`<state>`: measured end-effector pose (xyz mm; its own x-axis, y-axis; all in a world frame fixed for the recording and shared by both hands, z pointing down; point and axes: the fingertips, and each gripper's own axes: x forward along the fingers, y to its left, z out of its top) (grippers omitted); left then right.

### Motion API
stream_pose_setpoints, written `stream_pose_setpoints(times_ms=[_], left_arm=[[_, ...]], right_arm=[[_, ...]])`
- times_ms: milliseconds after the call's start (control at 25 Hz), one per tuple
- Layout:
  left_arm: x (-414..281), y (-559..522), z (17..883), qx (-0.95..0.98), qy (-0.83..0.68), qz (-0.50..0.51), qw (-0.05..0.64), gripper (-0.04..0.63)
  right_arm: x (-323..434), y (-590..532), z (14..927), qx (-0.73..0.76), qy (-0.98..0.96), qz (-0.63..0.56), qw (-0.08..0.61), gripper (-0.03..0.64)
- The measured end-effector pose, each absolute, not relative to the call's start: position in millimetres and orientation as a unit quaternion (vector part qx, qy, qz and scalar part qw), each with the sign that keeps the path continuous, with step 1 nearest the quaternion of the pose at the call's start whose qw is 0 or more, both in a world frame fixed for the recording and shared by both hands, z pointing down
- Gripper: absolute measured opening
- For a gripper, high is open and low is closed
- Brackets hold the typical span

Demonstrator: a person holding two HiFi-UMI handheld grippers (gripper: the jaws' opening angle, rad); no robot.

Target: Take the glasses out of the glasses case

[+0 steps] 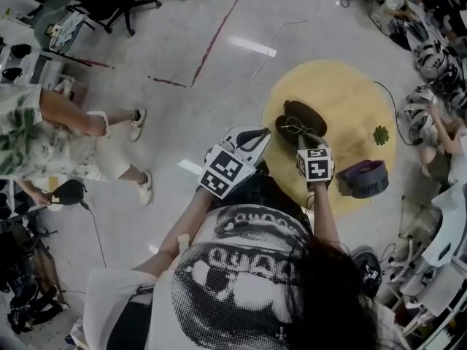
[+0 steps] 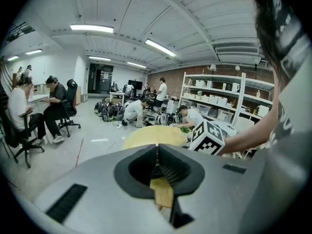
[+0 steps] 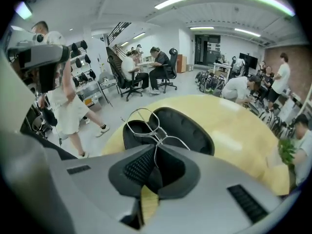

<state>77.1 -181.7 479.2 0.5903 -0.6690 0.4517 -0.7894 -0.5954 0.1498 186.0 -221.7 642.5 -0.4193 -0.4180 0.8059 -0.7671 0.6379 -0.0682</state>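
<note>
Our right tongs (image 3: 155, 153) are clenched on the thin wire glasses (image 3: 157, 134), pinching the frame near its middle. The right gripper view shows the glasses tilted up out of the open dark case (image 3: 187, 128). Their long axis runs from upper left to lower right across the case, with one rim loop raised at the left. From the head view the glasses (image 1: 293, 128) are only a faint squiggle above the case (image 1: 303, 112) on the round yellow desk (image 1: 350, 93). There our right forearm reaches straight forward over the desk's near edge. The left tongs (image 1: 248, 138) hang beside that edge with the elbow bent. The left gripper view shows them pressed together on nothing, looking across the desk.
</note>
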Motion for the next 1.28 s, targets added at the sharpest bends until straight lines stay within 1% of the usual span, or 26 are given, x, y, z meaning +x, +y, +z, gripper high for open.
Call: stream_pose_setpoints(times_ms=[600, 1280], left_arm=[[75.2, -178.5, 478.4, 0.894, -0.372, 0.189, 0.161, 0.021], [22.1, -147.5, 471.4, 0.912, -0.329, 0.196, 0.150, 0.021]], right_arm=[[179.5, -222.6, 574.2, 0.420, -0.826, 0.198, 0.320, 0.015], [137.0, -187.7, 506.6, 0.485, -0.815, 0.180, 0.262, 0.015]])
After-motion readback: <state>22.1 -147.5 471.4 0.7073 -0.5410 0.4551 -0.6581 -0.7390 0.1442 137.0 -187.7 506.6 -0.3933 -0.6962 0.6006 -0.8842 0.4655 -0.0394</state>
